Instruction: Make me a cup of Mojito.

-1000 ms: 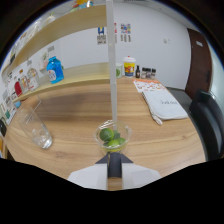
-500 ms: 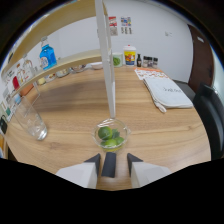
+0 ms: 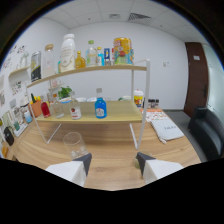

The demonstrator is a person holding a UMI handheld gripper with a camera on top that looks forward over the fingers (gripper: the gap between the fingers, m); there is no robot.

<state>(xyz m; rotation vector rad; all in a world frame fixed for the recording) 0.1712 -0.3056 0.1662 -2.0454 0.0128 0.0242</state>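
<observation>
Tool [image 3: 113, 161] spread wide, holding nothing, raised toward the shelf [image 3: 90, 70] of bottles [image 3: 100, 107]; an empty glass [image 3: 74, 144] stands on the desk [image 3: 115, 150] just ahead of the left finger, so the mojito looks barely started, with pouring and mixing left.

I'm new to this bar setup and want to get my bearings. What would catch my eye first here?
A white-framed, two-tier wooden shelf fills the middle of the view, its top tier lined with tall bottles and a yellow can. On its lower tier a small blue bottle stands out. Nearer, an empty clear glass stands on the wooden table, just ahead of the open gripper.
</observation>
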